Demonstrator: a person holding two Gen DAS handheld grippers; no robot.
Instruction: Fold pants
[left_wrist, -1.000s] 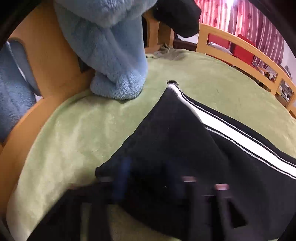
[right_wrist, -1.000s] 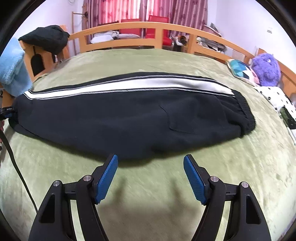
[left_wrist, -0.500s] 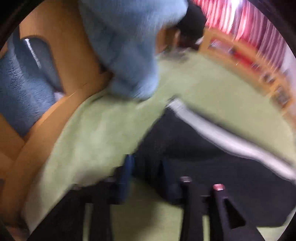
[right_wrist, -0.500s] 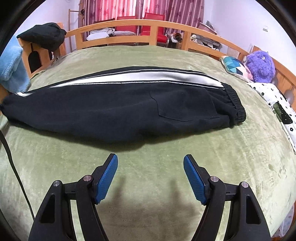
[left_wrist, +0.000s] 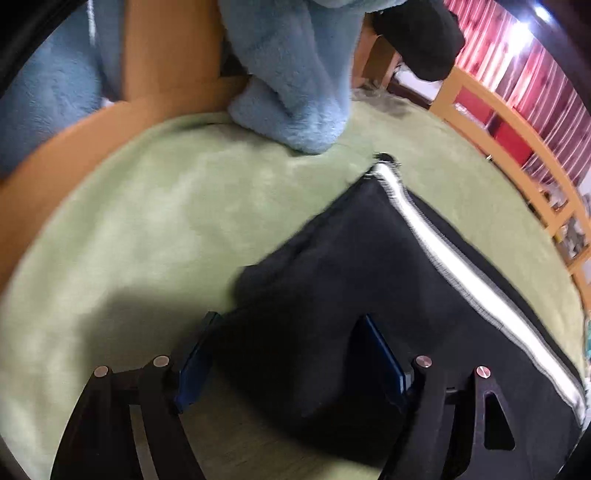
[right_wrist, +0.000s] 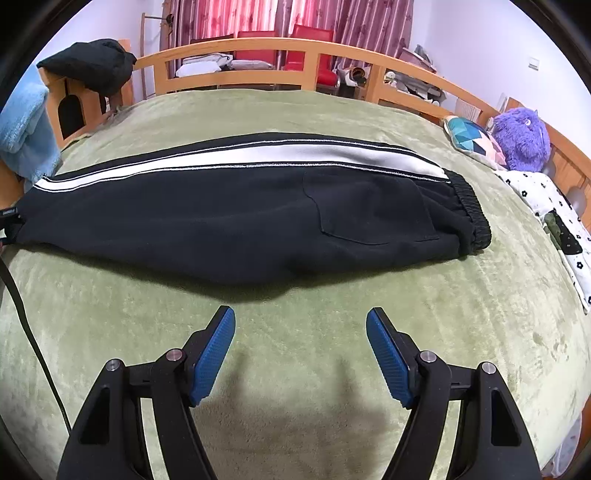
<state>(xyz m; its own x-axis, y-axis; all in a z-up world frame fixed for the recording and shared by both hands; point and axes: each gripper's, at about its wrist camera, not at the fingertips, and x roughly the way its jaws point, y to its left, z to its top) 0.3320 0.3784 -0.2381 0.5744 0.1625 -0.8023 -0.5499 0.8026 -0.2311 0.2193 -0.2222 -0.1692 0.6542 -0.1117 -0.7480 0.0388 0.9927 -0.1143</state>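
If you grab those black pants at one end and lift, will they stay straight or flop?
Probably flop: the black pants lie limp, following the green blanket. The thick-looking fabric suggests some weight. They shouldn't slip much on that plush surface.

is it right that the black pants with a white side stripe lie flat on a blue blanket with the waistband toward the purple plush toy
Not quite: the blanket under the pants is green, not blue, as the right wrist view shows. The white side stripe and the waistband toward the purple plush toy are right.

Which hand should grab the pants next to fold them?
Probably the left. The left gripper already has the pants leg end between its opening jaws, while the right gripper hangs open over bare green blanket, short of them.
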